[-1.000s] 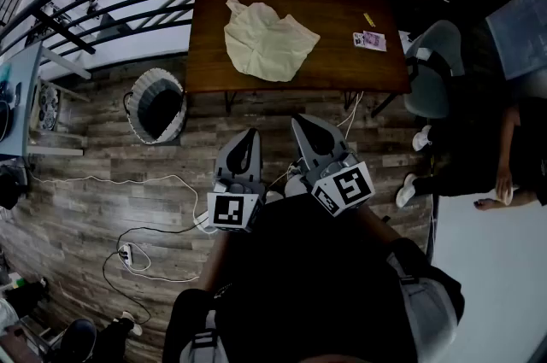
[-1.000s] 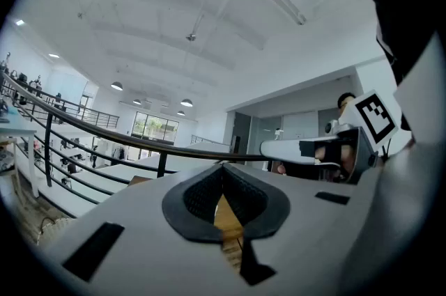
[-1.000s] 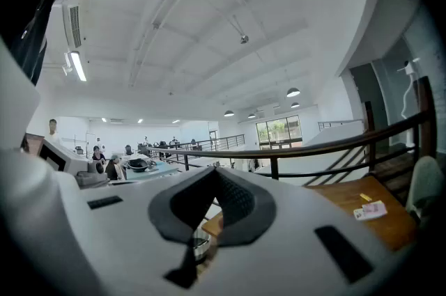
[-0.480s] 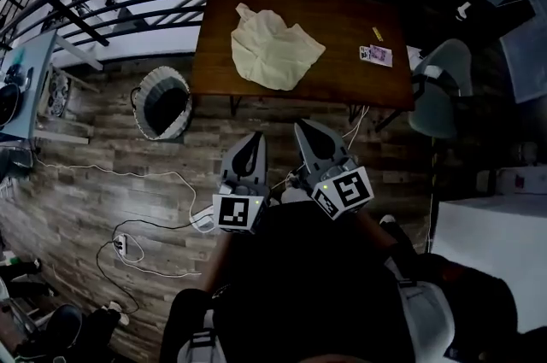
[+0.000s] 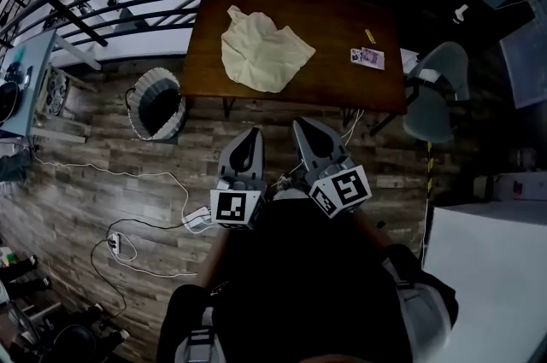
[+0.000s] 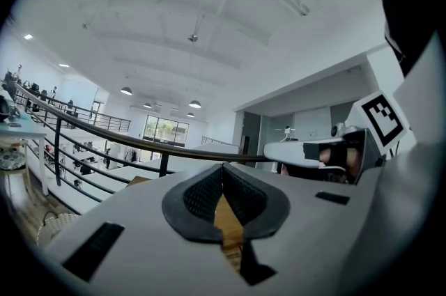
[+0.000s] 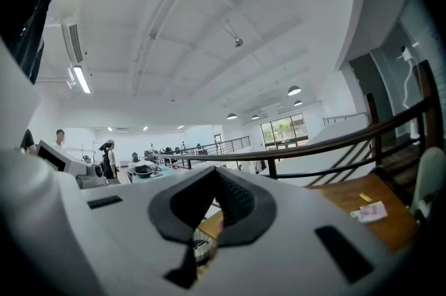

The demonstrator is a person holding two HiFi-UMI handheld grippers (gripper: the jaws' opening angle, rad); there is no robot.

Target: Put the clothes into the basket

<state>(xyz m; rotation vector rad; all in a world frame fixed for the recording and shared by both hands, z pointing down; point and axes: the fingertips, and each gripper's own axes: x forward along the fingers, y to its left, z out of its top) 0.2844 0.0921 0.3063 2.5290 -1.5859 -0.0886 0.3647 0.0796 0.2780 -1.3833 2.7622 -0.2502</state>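
Since both grippers sit well short of the table, nothing is held yet. The left gripper [image 5: 249, 137] and right gripper [image 5: 301, 129], lower centre of the head view, both have their jaws closed together and empty. The cream crumpled cloth garment [image 5: 261, 58] lies on the dark brown wooden table [image 5: 342, 20], upper centre of the frame. The round pale woven basket [image 5: 178, 120] stands on the plank floor by the table's left end, upper left. We judge the garment light, limp and not fragile, likely to drape and trail when lifted. We'd open wide and pinch a raised fold near the middle of the heap. Better still, we take two spread points, one per gripper, so it bunches rather than dangles over the basket rim.
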